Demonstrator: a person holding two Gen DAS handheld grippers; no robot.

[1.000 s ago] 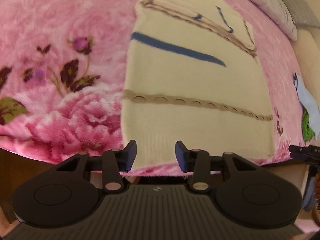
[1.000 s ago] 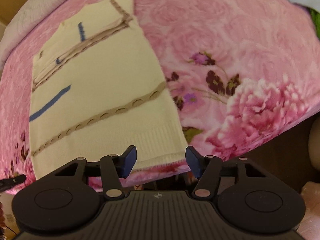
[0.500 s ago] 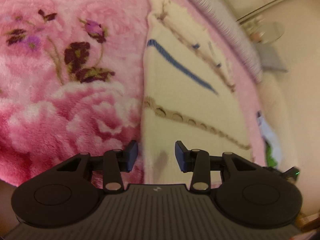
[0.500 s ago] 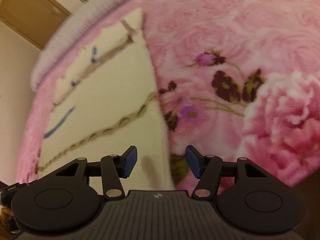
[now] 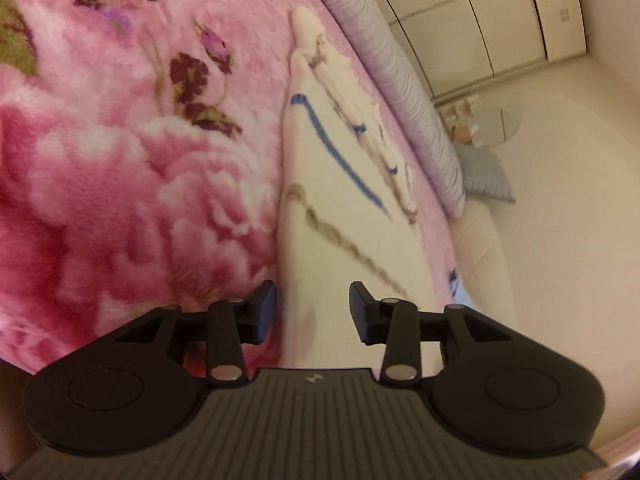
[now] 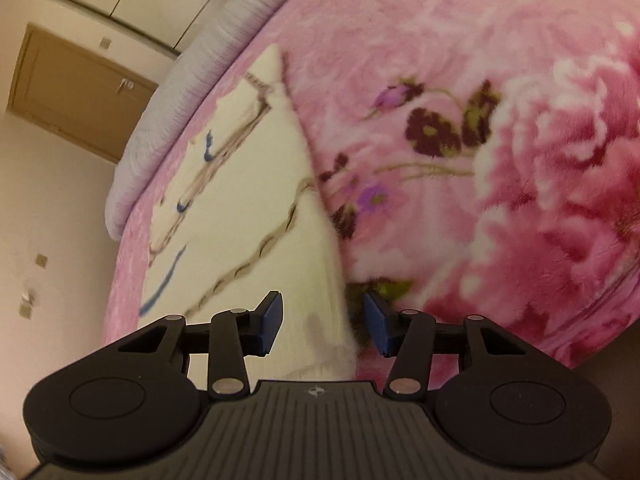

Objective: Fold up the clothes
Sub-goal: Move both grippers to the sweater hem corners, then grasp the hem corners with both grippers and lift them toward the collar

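Observation:
A cream knitted sweater with a blue stripe and tan trim lies flat on a pink floral blanket. My left gripper is low over the sweater's near left corner, with the hem edge between its spread fingers and the pads clear of the cloth. In the right wrist view the same sweater runs away to the upper left. My right gripper straddles the near right corner of the hem. Its jaws are closing, and a gap still shows on both sides of the cloth.
A grey striped bolster lies along the far edge of the bed, with a striped pillow beyond it. White wardrobe doors stand behind. A brown door and a cream wall fill the left of the right wrist view.
Both grippers have dropped and tilted towards level, reaching the sweater's near hem corners. The room's walls have come into view. The right gripper's fingers have narrowed slightly.

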